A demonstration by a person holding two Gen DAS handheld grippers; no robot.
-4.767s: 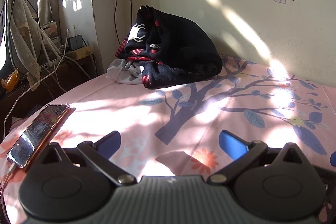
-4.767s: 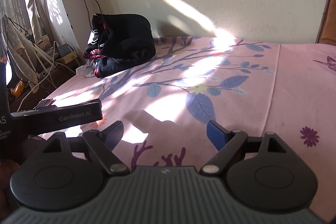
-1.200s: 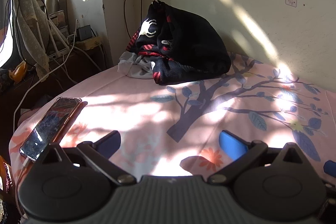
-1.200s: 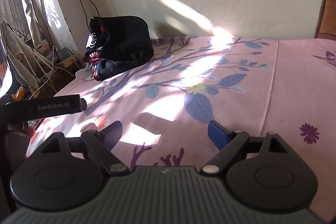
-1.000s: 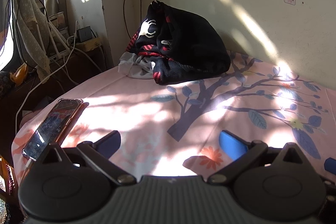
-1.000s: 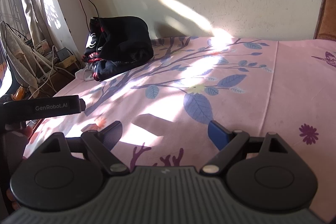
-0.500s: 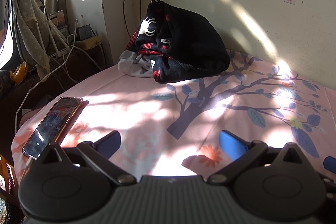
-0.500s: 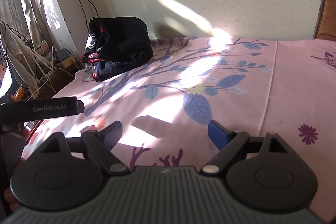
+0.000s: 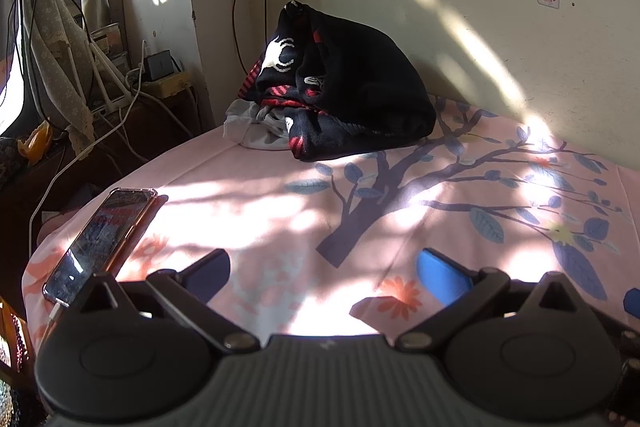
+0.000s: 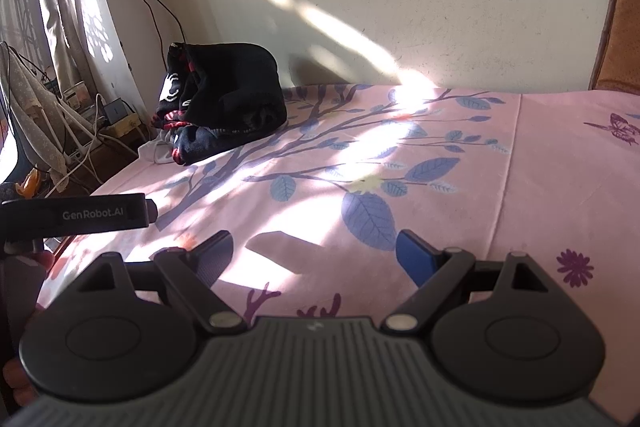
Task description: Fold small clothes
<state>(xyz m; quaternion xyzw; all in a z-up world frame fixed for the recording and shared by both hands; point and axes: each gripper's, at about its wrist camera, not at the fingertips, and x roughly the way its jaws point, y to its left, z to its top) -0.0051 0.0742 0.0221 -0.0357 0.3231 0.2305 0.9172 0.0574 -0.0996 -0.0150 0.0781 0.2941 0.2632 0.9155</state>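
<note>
The dark clothes pile (image 9: 344, 99) sits bunched at the far left corner of the bed (image 9: 400, 187), against the wall, a black garment with red and white pattern heaped over a pale grey piece (image 9: 256, 131) that pokes out at its left edge. From the right wrist view the same pile (image 10: 220, 103) lies well away across the pink tree-print sheet. Nothing has been spread out or folded yet, so the task appears to be at its very start.

The left gripper (image 9: 322, 269) hovers low over the sheet with its jaws wide and empty; the right gripper (image 10: 314, 253) does the same, jaws spread and holding nothing. Both are well apart from the pile.

A phone (image 9: 100, 239) lies near the bed's left edge, just beside the left gripper, with a cable running off it. A careless sweep toward the pile could likely knock it off the bed or snag the cable. The garments are tangled together, so a pinch into the heap may lift several layers at once instead of one piece. Hard sunlight and deep shadow across the sheet could also hide a dark garment's edges once it is laid flat.
</note>
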